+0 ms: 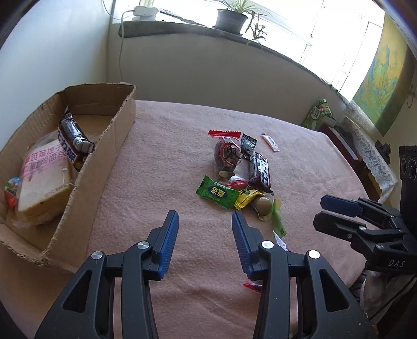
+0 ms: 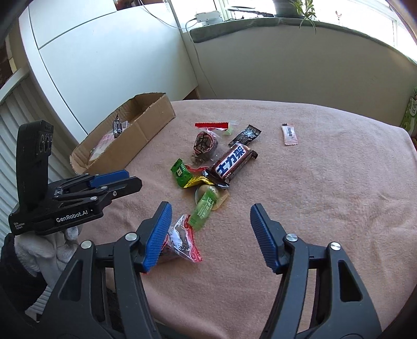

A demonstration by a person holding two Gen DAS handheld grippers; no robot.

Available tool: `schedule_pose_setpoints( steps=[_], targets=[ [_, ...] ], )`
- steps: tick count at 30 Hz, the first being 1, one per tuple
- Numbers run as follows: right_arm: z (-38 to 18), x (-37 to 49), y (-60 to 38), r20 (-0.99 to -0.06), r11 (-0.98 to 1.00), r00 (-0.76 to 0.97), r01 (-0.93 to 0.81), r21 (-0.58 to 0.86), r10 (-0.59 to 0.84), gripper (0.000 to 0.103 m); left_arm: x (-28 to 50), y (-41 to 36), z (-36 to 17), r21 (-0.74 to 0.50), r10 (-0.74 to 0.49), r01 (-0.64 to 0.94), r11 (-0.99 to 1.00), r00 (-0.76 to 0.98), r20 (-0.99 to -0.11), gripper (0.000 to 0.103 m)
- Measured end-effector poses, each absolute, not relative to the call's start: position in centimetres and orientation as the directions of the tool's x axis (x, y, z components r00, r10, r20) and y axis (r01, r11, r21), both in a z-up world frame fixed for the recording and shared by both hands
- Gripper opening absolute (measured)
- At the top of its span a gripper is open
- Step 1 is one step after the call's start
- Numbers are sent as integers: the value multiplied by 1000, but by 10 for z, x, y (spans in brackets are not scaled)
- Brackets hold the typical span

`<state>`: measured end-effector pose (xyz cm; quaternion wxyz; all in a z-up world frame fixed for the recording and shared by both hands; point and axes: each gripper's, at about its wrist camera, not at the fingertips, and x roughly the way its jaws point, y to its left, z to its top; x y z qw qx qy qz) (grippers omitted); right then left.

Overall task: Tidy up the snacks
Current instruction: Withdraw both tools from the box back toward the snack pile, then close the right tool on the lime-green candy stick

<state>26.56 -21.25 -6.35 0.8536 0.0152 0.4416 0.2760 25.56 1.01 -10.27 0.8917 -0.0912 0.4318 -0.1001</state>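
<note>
A pile of wrapped snacks lies mid-table: a brown Snickers bar (image 2: 230, 163) (image 1: 259, 169), a green candy (image 1: 217, 192) (image 2: 180, 173), a yellow candy (image 1: 247, 198), a clear bag with a red strip (image 1: 226, 152) (image 2: 206, 142), and a small white sachet (image 2: 289, 134) apart at the back. My left gripper (image 1: 206, 242) is open and empty above the cloth, short of the pile. My right gripper (image 2: 211, 234) is open and empty; a red-edged clear packet (image 2: 182, 243) lies by its left finger. The cardboard box (image 1: 114, 127) (image 2: 153, 122) holds bread and another Snickers bar (image 1: 74, 138).
The table is covered by a pink cloth (image 2: 325, 195). The box stands at the left edge. A windowsill with a potted plant (image 1: 232, 18) runs behind. A green tissue pack (image 1: 316, 113) sits at the far right. Each gripper shows in the other's view.
</note>
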Motion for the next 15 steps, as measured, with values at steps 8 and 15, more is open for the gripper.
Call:
schedule_pose_setpoints(
  steps=[8, 15],
  targets=[
    [-91, 281, -188, -784, 834, 383, -469, 290, 489, 45, 283, 2, -122, -303, -291, 71, 950, 549, -784, 40],
    [-100, 290, -182, -792, 833, 369, -469, 294, 487, 44, 303, 2, -128, -325, -296, 38, 945, 523, -799, 40]
  ],
)
